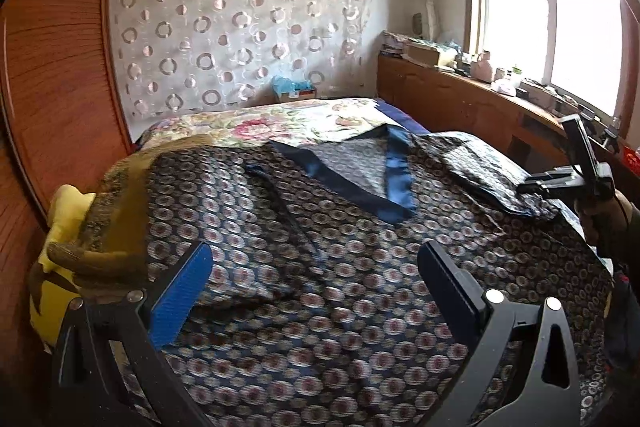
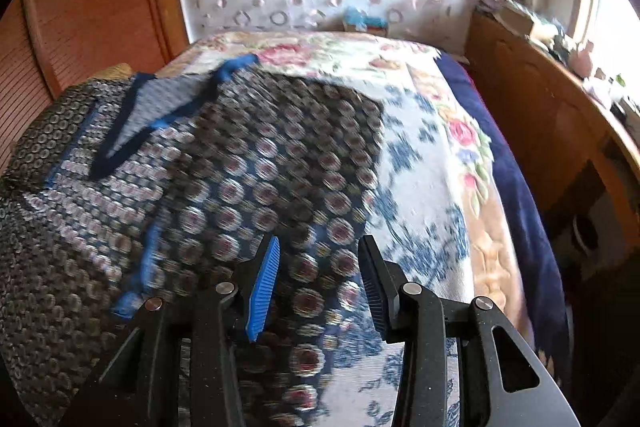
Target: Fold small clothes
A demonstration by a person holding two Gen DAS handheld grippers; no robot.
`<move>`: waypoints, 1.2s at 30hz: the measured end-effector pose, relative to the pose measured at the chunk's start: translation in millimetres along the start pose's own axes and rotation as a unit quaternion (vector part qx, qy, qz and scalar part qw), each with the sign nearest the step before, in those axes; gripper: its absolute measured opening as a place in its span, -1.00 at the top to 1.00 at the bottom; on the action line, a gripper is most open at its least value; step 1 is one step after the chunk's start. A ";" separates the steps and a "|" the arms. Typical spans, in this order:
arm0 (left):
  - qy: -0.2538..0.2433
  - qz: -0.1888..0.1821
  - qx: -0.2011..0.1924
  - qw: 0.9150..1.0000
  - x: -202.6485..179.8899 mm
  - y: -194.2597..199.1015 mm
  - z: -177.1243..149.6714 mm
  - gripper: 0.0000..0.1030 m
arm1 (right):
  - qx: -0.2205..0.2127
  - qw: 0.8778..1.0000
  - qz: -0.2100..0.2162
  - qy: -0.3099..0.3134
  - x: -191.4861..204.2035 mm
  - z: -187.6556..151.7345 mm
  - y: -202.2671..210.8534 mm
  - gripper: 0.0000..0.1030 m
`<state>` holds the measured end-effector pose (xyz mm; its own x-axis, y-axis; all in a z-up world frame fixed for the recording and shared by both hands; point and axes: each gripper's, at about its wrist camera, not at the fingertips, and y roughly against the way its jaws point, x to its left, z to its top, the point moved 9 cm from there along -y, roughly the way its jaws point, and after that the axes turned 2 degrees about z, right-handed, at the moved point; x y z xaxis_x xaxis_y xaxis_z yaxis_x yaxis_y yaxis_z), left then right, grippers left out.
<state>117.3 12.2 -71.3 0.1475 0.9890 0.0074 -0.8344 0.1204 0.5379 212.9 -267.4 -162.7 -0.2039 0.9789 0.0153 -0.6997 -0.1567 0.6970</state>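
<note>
A dark garment [image 1: 360, 219] printed with small rings lies spread on the bed, its blue V-shaped collar [image 1: 394, 183] towards the far side. One sleeve [image 1: 488, 167] is folded across its right part. My left gripper [image 1: 316, 251] hovers over the garment's middle, wide open, with nothing between the fingers. In the right wrist view the same garment [image 2: 240, 167] fills the left half, collar [image 2: 136, 123] at the upper left. My right gripper [image 2: 320, 241] stands partly open above the garment's right edge; cloth lies below the jaws, not pinched. A hand [image 1: 596, 219] carrying it shows at the right.
A floral bedspread [image 1: 280, 125] covers the bed, with a dark blue blanket edge [image 2: 516, 187] on its right side. A yellow cushion [image 1: 64, 227] sits at the left corner. A wooden wardrobe [image 1: 52, 67] stands on the left, and a cluttered wooden cabinet [image 1: 460, 95] on the right under the window.
</note>
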 end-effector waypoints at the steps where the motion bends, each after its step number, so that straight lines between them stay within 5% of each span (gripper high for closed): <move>1: 0.002 0.001 -0.001 1.000 7.7 -0.2 2.2 -0.99 | 0.003 1.000 -0.002 -0.003 -2.5 -1.8 -3.4 0.18; 10: 0.012 0.046 0.016 0.999 71.3 -20.2 15.1 -0.57 | 0.001 1.000 -0.003 -0.008 -8.5 -6.5 -8.7 0.18; 26: 0.067 0.066 0.077 0.993 142.2 -83.0 17.9 -0.12 | 0.000 1.000 -0.009 -0.001 -10.2 -9.5 -2.1 0.15; 36: 0.112 0.050 0.107 0.987 155.8 -110.4 23.8 -0.11 | 0.000 1.000 -0.009 -0.001 -11.1 -9.2 -1.6 0.13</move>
<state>245.0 151.0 -109.4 -0.0713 0.9920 -0.1041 -0.7042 0.0238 0.7096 210.0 -279.3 -170.5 -0.1907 0.9816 0.0040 -0.7032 -0.1394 0.6972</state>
